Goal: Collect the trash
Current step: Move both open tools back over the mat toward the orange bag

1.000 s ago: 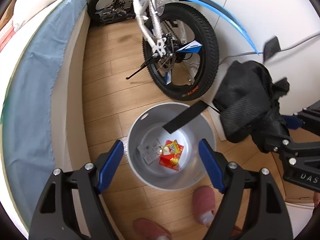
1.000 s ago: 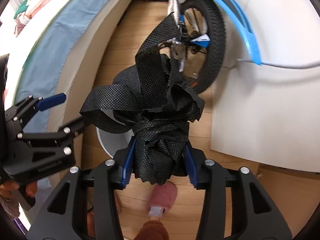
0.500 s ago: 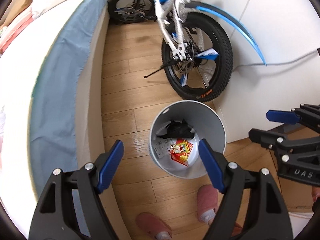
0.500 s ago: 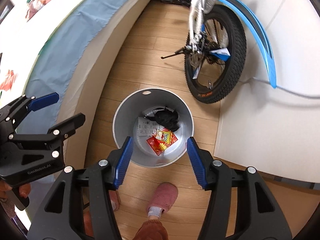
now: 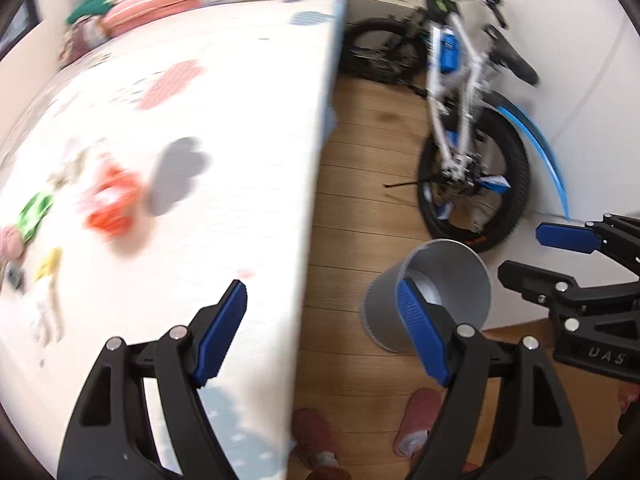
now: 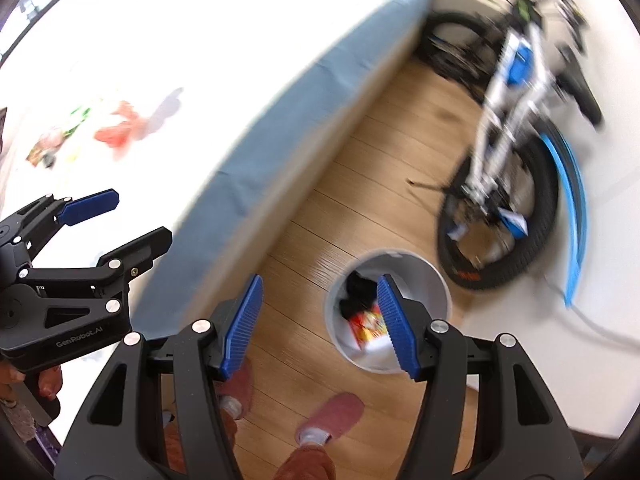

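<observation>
A grey bin (image 5: pixel 460 276) stands on the wood floor beside the bed; it also shows in the right wrist view (image 6: pixel 434 280). Inside lie a black fabric bag (image 6: pixel 356 292) and a red and yellow wrapper (image 6: pixel 370 324). On the white bed (image 5: pixel 224 168) lie an orange-red wrapper (image 5: pixel 112 204), a green wrapper (image 5: pixel 34 214) and other small blurred pieces. My left gripper (image 5: pixel 322 324) is open and empty over the bed's edge. My right gripper (image 6: pixel 320 322) is open and empty, above the floor just left of the bin.
A white and blue bicycle (image 5: pixel 460 132) leans by the wall behind the bin. The person's pink slippers (image 6: pixel 332 416) stand on the floor below the grippers. The bed's blue side (image 6: pixel 304 108) runs along the left of the floor strip.
My right gripper opened and dropped the black fabric bag into the bin. Both grippers have since swung left and up toward the bed.
</observation>
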A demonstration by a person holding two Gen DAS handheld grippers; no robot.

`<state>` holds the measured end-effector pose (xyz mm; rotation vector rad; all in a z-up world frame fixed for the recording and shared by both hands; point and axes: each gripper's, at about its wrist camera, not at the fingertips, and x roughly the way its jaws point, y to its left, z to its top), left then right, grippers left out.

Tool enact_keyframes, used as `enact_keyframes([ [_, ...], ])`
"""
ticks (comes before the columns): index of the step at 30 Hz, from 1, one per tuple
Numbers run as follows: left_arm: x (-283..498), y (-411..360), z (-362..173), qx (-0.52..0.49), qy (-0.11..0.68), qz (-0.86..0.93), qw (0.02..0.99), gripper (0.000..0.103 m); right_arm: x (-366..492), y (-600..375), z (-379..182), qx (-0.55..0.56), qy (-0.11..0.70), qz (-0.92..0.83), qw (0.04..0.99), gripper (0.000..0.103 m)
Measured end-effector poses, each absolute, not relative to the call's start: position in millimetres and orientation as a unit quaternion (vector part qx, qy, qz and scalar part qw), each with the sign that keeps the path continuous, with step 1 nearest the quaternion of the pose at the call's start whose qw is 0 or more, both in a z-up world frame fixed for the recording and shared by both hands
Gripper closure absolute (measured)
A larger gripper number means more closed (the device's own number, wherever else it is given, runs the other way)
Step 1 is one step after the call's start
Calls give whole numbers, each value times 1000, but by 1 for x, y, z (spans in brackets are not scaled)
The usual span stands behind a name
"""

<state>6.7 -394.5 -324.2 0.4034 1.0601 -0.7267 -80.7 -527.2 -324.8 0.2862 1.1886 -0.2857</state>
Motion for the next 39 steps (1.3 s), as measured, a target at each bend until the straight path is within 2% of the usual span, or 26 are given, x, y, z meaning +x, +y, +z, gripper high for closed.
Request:
enact_keyframes([
  [10,71,-250,-273,132,491,-195,839,26,17,-407,-276,73,533,-24,843,44],
  [19,109,-158,-252,94,486,-149,856,26,83,-314,-243,33,516,31,855,43],
  [28,135,-132,-257,87,483,-143,860,26,122,-279,-249,11,518,42,855,43],
  [39,169,-149,-291,81,497,-135,853,26,161,-315,-285,7,532,20,847,39],
])
